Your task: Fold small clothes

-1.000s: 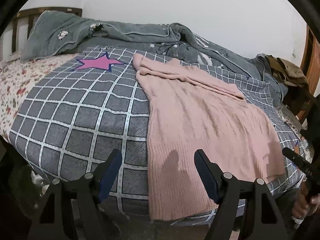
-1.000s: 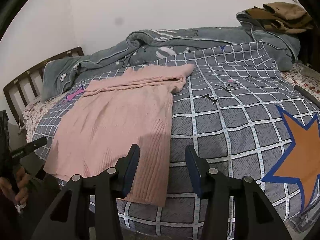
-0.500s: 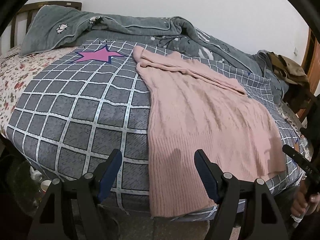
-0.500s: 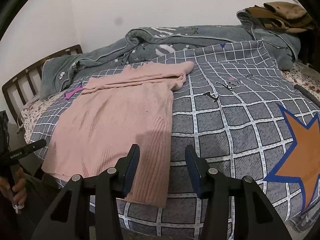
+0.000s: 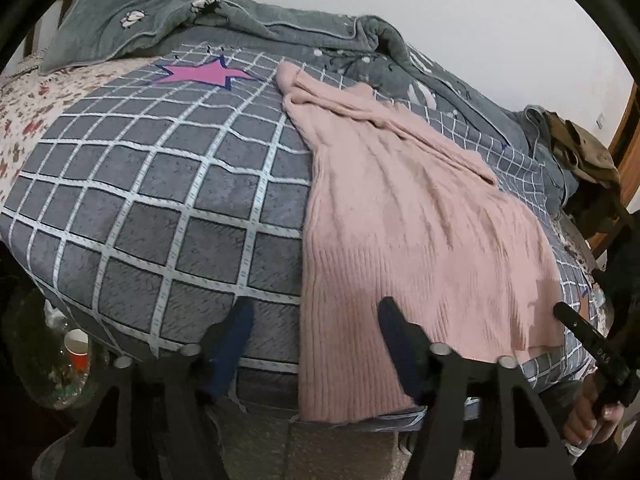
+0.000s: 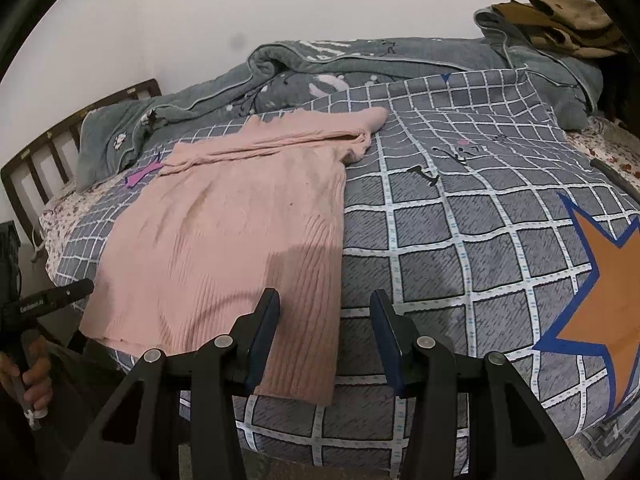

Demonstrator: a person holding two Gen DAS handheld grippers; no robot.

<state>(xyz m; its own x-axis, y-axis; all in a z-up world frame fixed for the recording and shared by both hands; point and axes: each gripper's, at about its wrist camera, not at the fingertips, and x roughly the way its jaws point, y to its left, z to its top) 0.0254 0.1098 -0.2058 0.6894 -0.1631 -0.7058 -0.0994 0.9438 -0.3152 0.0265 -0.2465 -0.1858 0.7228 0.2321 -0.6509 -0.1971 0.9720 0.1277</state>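
A pink knit sweater [image 5: 404, 240] lies flat on a grey checked bedspread [image 5: 160, 200], sleeves folded across its top, hem hanging over the near bed edge. My left gripper [image 5: 316, 320] is open and empty, just above the hem's left corner. In the right wrist view the sweater [image 6: 232, 232] lies left of centre on the bedspread [image 6: 460, 240]. My right gripper [image 6: 324, 312] is open and empty above the hem's right corner. Each view shows the other gripper at its edge: the right one [image 5: 588, 344], the left one [image 6: 48, 300].
A rumpled grey-green quilt [image 6: 360, 64] lies along the far side of the bed. Brown clothes [image 6: 560, 20] sit at the far right. A wooden headboard [image 6: 60, 136] stands at the left. A red paper cup [image 5: 76, 348] stands on the floor by the bed.
My left gripper has moved closer to the bed edge and lower, so the sweater looks larger. My right gripper has edged slightly forward. Both stay open.
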